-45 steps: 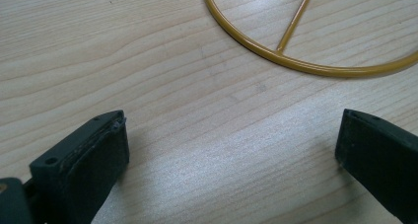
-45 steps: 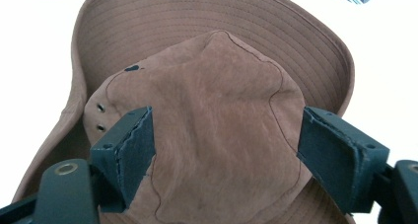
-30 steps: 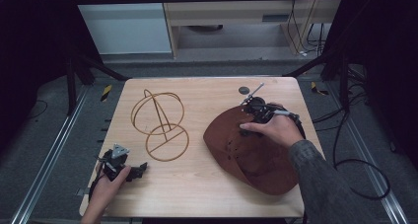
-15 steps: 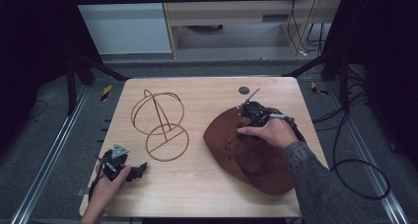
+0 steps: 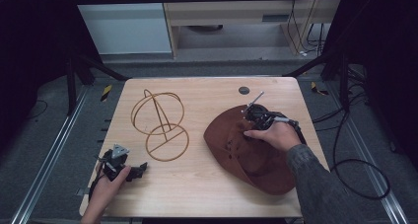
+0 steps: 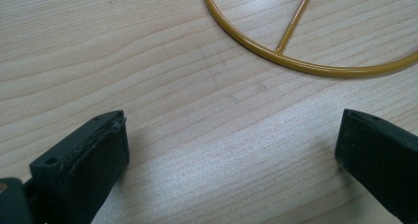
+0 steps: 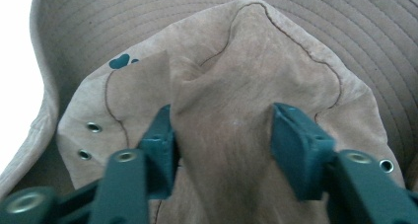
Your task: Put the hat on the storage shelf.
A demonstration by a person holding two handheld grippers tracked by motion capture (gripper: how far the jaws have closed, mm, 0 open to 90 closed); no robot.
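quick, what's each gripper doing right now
Left gripper: open, empty, above bare table.
Right gripper: jaws just been closing, pinching a fold of the brown hat's crown.

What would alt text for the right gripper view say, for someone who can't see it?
The right gripper has just been closing its two dark jaws on a raised fold in the crown of a brown suede hat, the fabric bunched between them. The stitched brim curves behind, and small metal eyelets dot the crown's side.

Matt brown suede-like hat [image 7: 236, 61] with metal eyelets, glossy yellow wire stand [image 5: 158, 125], smooth wood-grain table [image 5: 207, 91]
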